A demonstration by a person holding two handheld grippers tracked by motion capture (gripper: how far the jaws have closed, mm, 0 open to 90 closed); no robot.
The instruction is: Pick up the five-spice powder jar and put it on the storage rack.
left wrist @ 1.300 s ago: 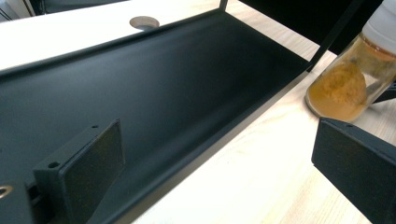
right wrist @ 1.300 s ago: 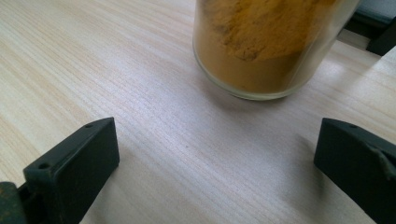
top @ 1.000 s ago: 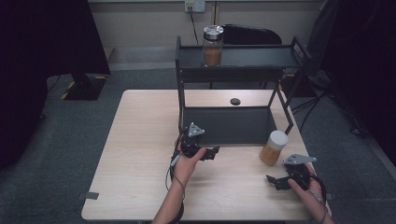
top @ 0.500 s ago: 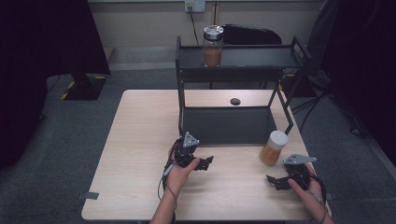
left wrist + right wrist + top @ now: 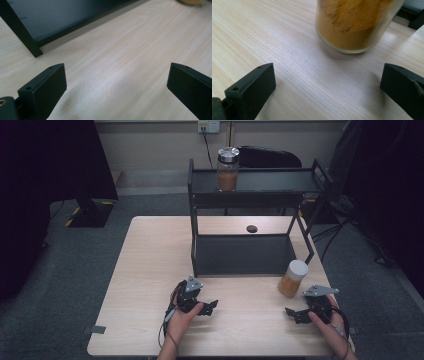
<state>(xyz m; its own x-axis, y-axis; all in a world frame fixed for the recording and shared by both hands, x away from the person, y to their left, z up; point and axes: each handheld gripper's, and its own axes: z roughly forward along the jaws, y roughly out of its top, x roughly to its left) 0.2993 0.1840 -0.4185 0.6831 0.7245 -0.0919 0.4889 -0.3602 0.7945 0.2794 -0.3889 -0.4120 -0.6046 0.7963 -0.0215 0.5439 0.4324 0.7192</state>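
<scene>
1. Standing upright on the wooden table [image 5: 150, 270], the white-lidded jar [image 5: 292, 278] is sitting just off the front right corner of the black shelf rack [image 5: 245, 255]. In the right gripper view the jar [image 5: 357, 25] is showing clear glass walls and an ochre powder filling it nearly to the top.
2. Judging from the glass and the fill, the jar is likely handling as stiff, fairly heavy, smooth-sided and breakable; a firm, level pinch is looking advisable.
3. The best hold is appearing to be across the straight glass wall at mid-height, below the lid, so that the weight is hanging evenly and the lid is taking no load.
4. The right gripper [image 5: 295, 312] is resting low over the table near the jar, apart from it, with its jaws spread wide and pinching nothing; the jar is lying ahead of the gap, not yet between the jaws.
5. The left gripper [image 5: 210, 306] is lying in front of the rack, well apart from the jar, its jaws likewise spread and empty over bare wood.
6. A second jar [image 5: 227, 168], with a metal lid, is standing on the rack's top shelf.
</scene>
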